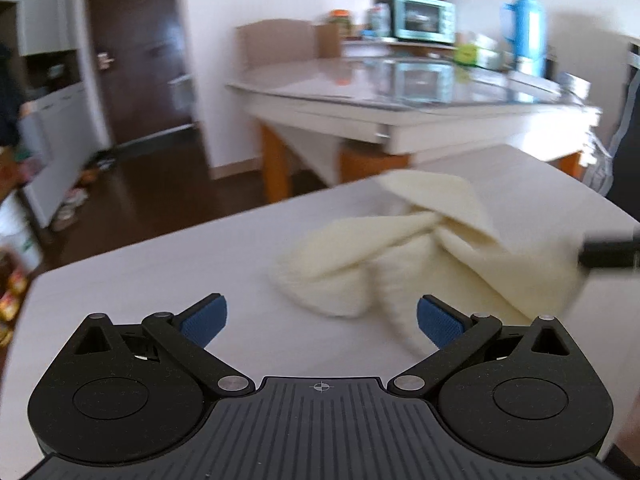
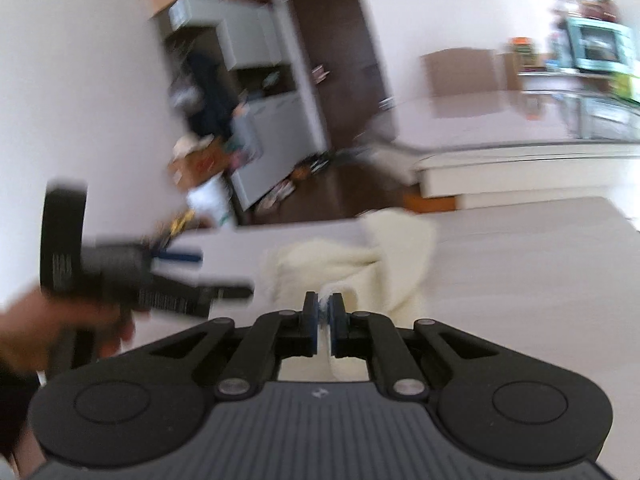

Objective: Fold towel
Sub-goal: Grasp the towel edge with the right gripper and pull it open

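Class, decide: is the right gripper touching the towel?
Touching. The right wrist view shows the right gripper with its blue pads closed on a fold of the cream towel.

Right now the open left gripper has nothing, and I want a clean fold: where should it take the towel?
Probably the towel's rounded near-left lobe, coming low from the left gripper's side: it bulges off the table, away from the right gripper's pinch.

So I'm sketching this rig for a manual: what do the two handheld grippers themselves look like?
Both match: the left gripper and right gripper have a ribbed dark grey body with a small crosshair mark, two round black housings, black linkage arms with silver pivot pins, and blue textured pads on the fingers. In the right wrist view, the left gripper's black handle carries small white print. No cables or sleeves are clearly visible.
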Tool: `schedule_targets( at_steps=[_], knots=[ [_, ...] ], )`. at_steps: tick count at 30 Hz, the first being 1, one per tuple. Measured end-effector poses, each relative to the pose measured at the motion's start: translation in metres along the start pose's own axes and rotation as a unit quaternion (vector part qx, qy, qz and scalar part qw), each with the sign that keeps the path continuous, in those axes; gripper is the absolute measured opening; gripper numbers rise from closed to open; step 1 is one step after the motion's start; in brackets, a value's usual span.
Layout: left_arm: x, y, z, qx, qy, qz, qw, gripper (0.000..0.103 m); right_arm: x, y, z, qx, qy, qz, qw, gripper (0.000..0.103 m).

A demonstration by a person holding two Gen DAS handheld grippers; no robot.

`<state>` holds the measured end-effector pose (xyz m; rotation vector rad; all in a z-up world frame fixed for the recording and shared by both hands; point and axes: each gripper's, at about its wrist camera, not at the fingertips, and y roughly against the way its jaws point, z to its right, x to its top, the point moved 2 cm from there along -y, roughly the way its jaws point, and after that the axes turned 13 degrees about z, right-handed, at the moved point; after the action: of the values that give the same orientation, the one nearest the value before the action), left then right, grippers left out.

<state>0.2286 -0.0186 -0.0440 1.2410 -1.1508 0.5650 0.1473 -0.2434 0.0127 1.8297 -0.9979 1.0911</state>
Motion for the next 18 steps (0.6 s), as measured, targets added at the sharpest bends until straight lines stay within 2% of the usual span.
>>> schedule_targets(
  at_steps=[4, 8, 14, 18],
  knots=[
    [-0.012, -0.015, 0.036, -0.007, -0.062, -0.025, 0.9977, 0.103, 0.010, 0.019, 0.036, -0.058, -0.039, 0.029, 0.997, 0.006],
    [-0.019, -0.011, 0.043, -0.002, -0.079, -0.030, 0.9964, 0.103, 0.001, 0.026, 0.074, -0.102, -0.080, 0.023, 0.991, 0.006],
    [-0.030, 0.017, 0.035, 0.004, -0.091, -0.050, 0.9946, 0.103, -0.026, 0.028, 0.073, -0.084, -0.067, -0.042, 0.993, 0.006],
    [-0.043, 0.044, 0.021, 0.022, -0.070, -0.063, 0.9953, 0.103, -0.035, 0.033, 0.072, -0.087, -0.060, -0.055, 0.993, 0.006]
  ],
)
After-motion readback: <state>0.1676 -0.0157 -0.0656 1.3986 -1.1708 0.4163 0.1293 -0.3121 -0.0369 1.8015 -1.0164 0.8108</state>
